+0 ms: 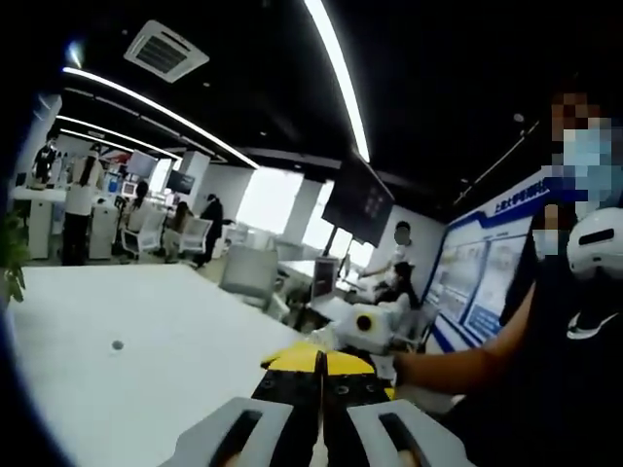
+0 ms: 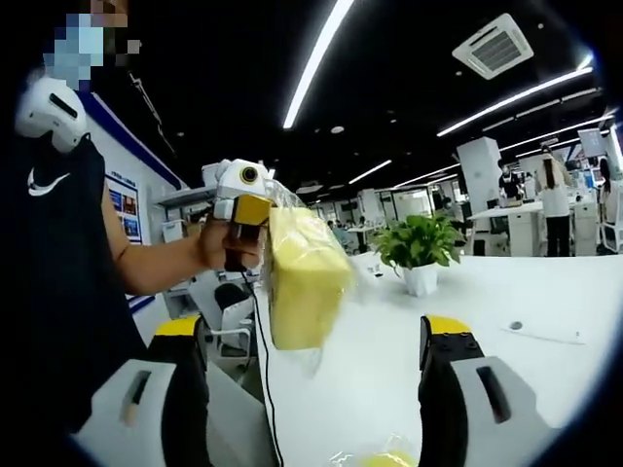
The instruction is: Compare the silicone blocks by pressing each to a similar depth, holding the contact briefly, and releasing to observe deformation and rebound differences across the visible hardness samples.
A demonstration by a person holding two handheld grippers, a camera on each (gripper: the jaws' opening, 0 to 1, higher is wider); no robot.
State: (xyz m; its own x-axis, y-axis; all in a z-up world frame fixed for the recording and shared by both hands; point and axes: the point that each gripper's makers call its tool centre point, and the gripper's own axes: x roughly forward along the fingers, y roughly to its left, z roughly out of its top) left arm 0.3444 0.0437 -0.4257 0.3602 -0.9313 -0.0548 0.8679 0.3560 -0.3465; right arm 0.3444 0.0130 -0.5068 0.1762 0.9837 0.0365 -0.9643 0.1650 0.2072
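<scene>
In the right gripper view a yellow silicone block (image 2: 304,277) in a clear plastic bag hangs in the air above the white table (image 2: 545,292). My left gripper (image 2: 241,206), held by a hand, is shut on the top of that bag. My right gripper (image 2: 313,375) stands wide open just short of the block, with nothing between its jaws. Another yellow piece (image 2: 389,457) peeks in at the bottom edge. In the left gripper view my left gripper (image 1: 321,362) has its yellow-tipped jaws pressed together, and the right gripper (image 1: 368,326) faces it close by.
A potted green plant (image 2: 421,248) stands on the table behind the block. The person's arm (image 2: 161,263) and dark shirt are on the left. A small dark dot (image 1: 117,344) marks the white table (image 1: 146,370). Desks, chairs and people stand in the office behind.
</scene>
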